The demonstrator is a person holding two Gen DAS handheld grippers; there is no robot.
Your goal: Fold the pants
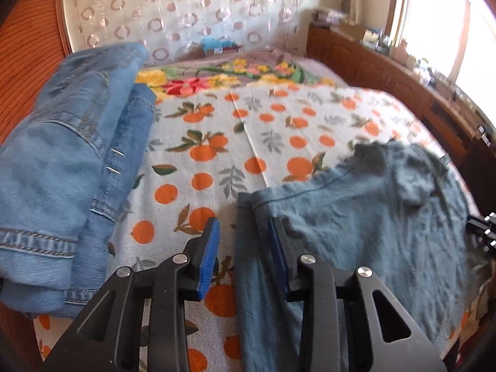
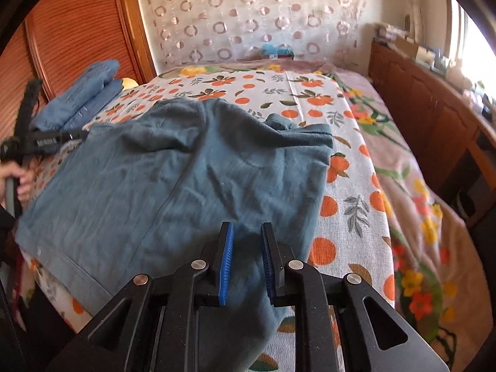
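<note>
Grey-blue pants lie spread and creased on the orange-print bed sheet, one edge hanging over the near side of the bed. My right gripper hovers over their near right part; its blue pads stand a little apart with cloth in the gap and no grip on it. In the left wrist view the pants fill the right half. Their left edge runs down between the pads of my left gripper. That gripper is open, and sheet shows between its left pad and the cloth.
A stack of folded blue jeans sits at the bed's left side, also seen far left. A wooden cabinet with clutter runs along the right. A patterned curtain hangs behind the bed. A hand holds the left gripper's handle.
</note>
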